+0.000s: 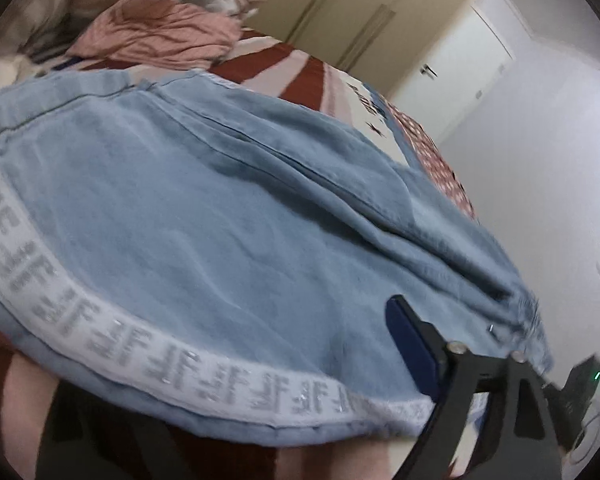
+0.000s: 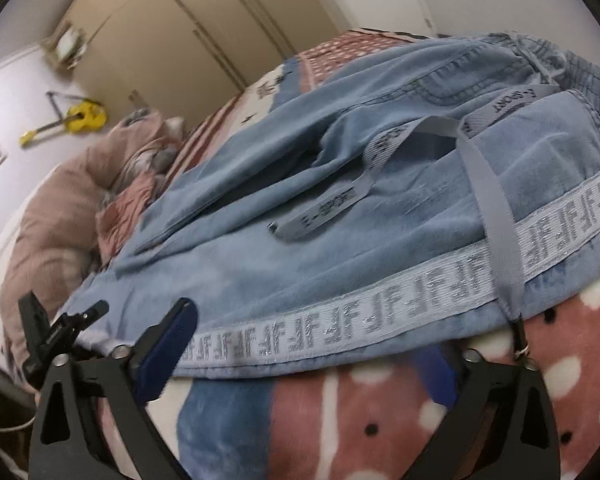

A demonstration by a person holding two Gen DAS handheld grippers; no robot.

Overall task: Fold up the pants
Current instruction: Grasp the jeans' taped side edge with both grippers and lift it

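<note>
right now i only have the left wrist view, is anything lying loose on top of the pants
Observer: Yes, a grey strap crosses the light blue pants and hangs over their striped edge.
Operator: where is the waistband
Observer: The elastic waistband shows at the far right of the right wrist view.
Operator: right jaws on anything
Observer: No, the right gripper is open, with its jaws wide apart at the striped edge and gripping nothing.
</note>
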